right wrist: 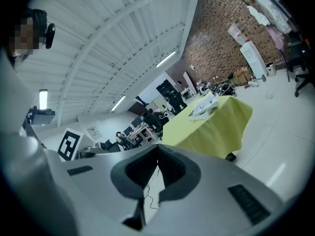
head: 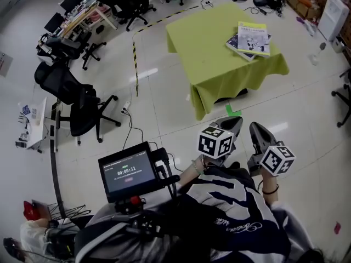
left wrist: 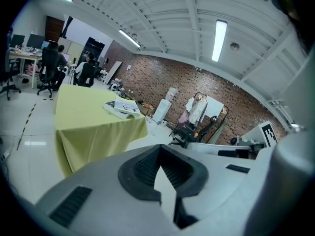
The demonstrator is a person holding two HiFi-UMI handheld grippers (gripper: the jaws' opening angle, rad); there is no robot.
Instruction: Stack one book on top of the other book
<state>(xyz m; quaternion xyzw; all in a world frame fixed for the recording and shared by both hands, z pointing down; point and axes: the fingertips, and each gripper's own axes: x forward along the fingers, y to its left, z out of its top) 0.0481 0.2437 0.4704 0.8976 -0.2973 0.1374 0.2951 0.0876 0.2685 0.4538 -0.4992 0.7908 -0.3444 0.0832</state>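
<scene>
The yellow-covered book (head: 254, 37) is found lying on the darker book (head: 238, 41) at the far right corner of the green-draped counter (head: 214, 59) (the lower book juts out at the left). The left gripper (head: 233, 123) and the right gripper (head: 258, 131) are held side by side over the floor (head: 164, 108), well apart from the counter. The jaws of each are pressed together, and nothing is clamped.
</scene>
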